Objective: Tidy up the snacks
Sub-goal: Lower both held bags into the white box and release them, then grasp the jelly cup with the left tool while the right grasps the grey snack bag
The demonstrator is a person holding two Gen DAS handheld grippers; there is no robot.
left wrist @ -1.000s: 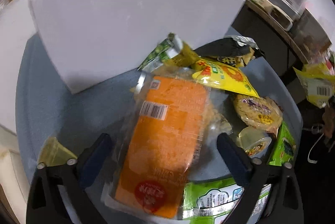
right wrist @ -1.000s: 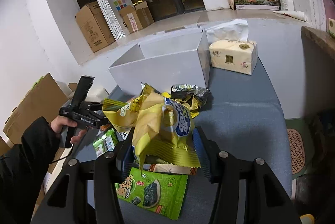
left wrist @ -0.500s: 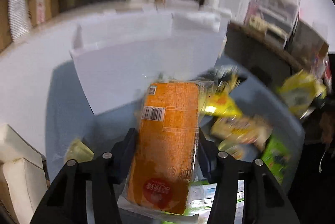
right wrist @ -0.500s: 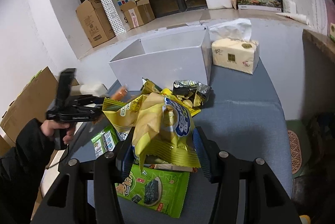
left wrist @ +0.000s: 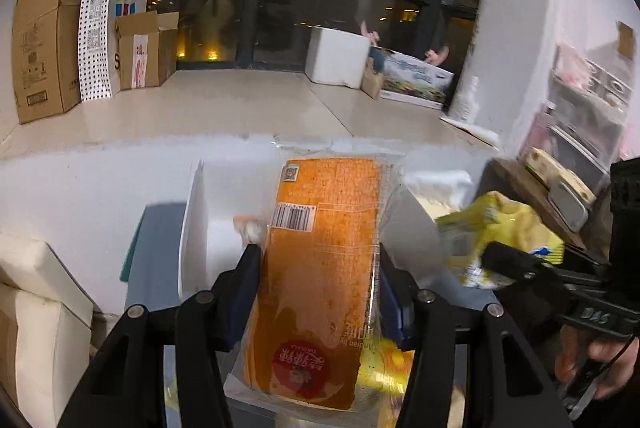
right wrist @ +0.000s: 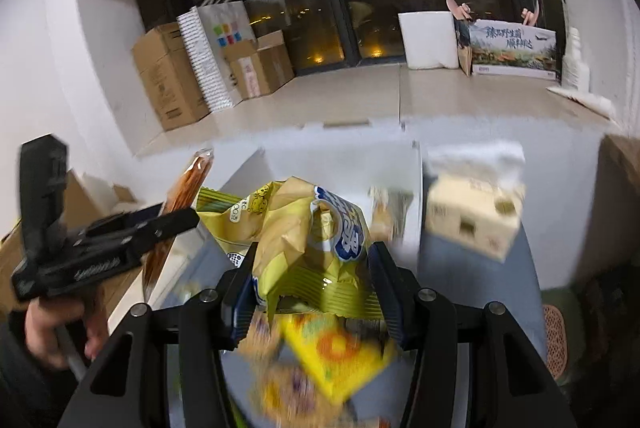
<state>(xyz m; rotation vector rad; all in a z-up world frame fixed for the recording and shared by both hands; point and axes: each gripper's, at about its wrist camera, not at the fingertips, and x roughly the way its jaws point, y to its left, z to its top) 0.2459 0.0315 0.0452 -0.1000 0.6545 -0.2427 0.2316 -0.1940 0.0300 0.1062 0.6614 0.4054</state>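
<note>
Left tongs [left wrist: 320, 268]: clamped on orange flat plastic-wrapped snack packet [left wrist: 320, 268], frame centre, before white open box [left wrist: 192, 228]; light, slippery film, best gripped mid-sides. Right tongs [right wrist: 312, 268]: clamped on yellow crinkled chip bag [right wrist: 308, 240], lower centre; soft, crushable.
</note>
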